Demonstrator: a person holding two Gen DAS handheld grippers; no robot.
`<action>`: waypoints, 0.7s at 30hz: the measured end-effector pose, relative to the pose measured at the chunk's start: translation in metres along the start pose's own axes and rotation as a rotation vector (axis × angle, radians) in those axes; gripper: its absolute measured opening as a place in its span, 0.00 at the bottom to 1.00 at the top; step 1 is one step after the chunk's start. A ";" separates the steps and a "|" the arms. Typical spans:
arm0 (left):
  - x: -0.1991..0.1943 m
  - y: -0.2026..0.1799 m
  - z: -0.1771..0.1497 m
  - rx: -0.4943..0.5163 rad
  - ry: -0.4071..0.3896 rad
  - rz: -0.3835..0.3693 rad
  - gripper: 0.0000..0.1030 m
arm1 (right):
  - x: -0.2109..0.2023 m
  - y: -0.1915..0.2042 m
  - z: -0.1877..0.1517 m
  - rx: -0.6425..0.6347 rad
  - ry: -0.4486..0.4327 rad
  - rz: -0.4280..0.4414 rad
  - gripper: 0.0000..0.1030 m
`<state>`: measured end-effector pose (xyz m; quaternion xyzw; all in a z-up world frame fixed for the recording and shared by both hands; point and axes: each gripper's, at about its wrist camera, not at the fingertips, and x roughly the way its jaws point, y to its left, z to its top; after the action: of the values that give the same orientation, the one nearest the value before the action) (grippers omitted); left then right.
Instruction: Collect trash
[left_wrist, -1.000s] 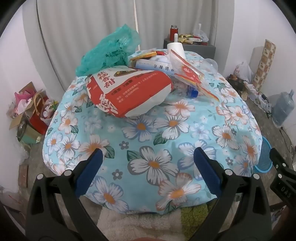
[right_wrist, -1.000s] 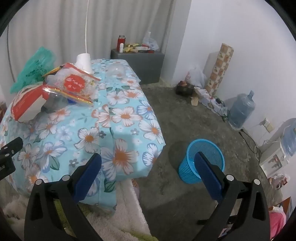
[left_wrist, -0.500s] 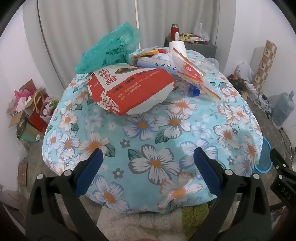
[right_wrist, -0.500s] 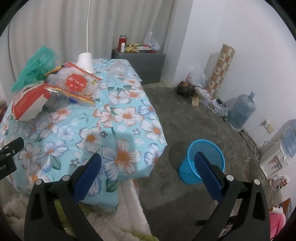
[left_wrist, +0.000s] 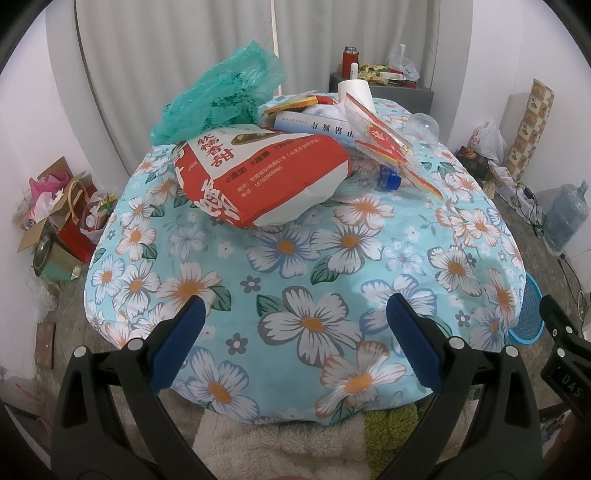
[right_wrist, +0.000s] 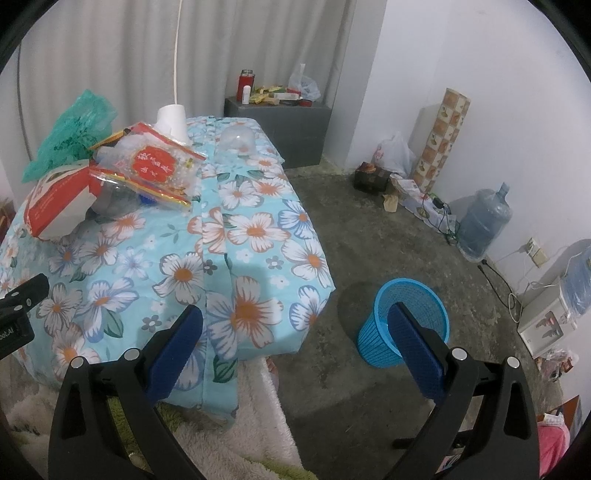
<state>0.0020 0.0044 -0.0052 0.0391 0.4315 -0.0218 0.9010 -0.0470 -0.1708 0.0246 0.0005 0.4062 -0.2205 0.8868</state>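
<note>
A heap of trash lies at the far end of the floral-clothed table (left_wrist: 295, 258): a red and white snack bag (left_wrist: 258, 173), a green plastic bag (left_wrist: 221, 92), a clear red-printed wrapper (left_wrist: 384, 144), a crushed bottle with a blue cap (left_wrist: 388, 181) and a white paper cup (left_wrist: 356, 90). The blue mesh bin (right_wrist: 406, 325) stands on the floor right of the table. My left gripper (left_wrist: 295, 336) hangs open over the table's near edge. My right gripper (right_wrist: 295, 339) is open too, between table corner and bin. Both hold nothing.
A grey cabinet (right_wrist: 277, 122) with small items stands behind the table. A water jug (right_wrist: 484, 225), cables and bags line the right wall. Boxes and bags (left_wrist: 55, 214) crowd the floor at the left. A fluffy rug (right_wrist: 236, 424) lies under the table's near end.
Both views have crept slightly nearer the table; the trash heap sits a touch lower and larger in the left view. Both grippers stay open.
</note>
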 end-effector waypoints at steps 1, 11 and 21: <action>0.000 0.000 0.000 -0.001 0.001 0.000 0.91 | 0.000 0.000 0.000 -0.001 0.001 0.000 0.95; 0.001 0.001 -0.003 -0.002 0.003 0.002 0.91 | 0.000 0.001 -0.001 -0.003 0.002 0.000 0.95; 0.002 0.001 -0.003 -0.002 0.005 0.002 0.91 | 0.000 0.002 -0.001 -0.003 0.002 0.000 0.95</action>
<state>0.0008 0.0059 -0.0082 0.0387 0.4335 -0.0204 0.9001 -0.0471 -0.1691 0.0233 -0.0006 0.4074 -0.2198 0.8864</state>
